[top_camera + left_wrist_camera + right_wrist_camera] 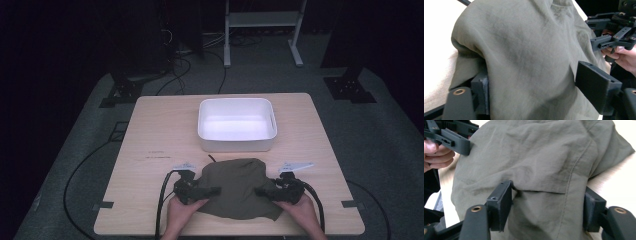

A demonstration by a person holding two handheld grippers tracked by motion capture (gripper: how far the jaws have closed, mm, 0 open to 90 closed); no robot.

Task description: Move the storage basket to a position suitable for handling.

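An olive-green cloth (232, 187) lies crumpled on the wooden table (160, 130) near its front edge. My left gripper (212, 191) reaches in level from the cloth's left side and my right gripper (260, 192) from its right side. In the left gripper view the cloth (529, 57) fills the gap between the jaws of the left gripper (531, 82), which stand apart without pinching it. In the right gripper view the right gripper (549, 200) straddles a seamed fold of the cloth (536, 162), its jaws also apart. A hand holds each gripper.
A white rectangular bin (236, 125) stands just behind the cloth at the table's middle. Black cables (162, 200) trail from both grippers off the front edge. Dark stands and a white frame (262, 20) are on the floor beyond the table.
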